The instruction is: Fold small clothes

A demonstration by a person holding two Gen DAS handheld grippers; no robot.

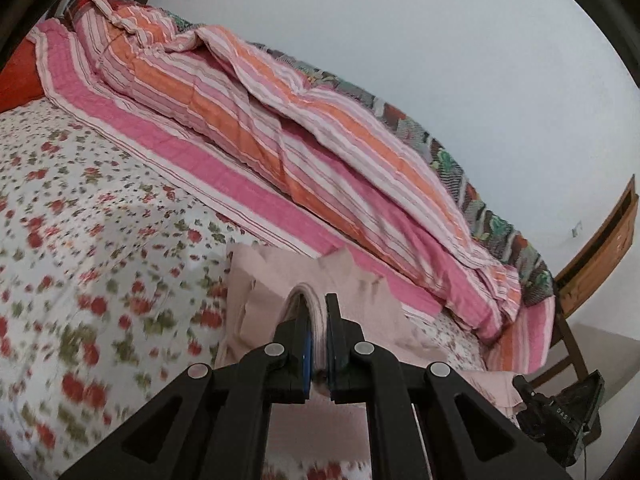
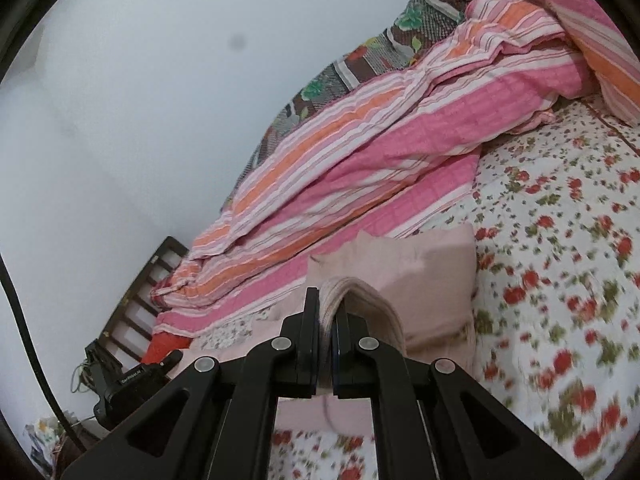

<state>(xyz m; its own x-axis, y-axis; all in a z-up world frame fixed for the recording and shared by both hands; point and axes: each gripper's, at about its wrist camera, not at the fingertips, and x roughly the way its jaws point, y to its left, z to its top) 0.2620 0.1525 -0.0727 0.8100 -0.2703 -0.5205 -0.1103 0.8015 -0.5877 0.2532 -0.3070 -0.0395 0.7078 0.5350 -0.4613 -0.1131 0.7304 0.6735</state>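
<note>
One striped quilt (image 1: 280, 128) beside pink garment (image 1: 360, 280), floral bedsheet (image 1: 100, 220)

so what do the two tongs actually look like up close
Both are matte black plastic: the left tongs and the right tongs each have two flat fingers on angular linkage arms with triangular cut-outs and round silver pivot pins. Blue pads line the inner faces of the fingers, plainest on the left. No hand or sleeve shows.

Soft, even indoor light with only faint shadows and no glare. Both fisheye views bend strongly toward dark rounded corners. The floral bedsheet (image 1: 92, 248) smears with motion blur near the edges, while the striped quilt (image 2: 360, 160) stays fairly sharp.
</note>
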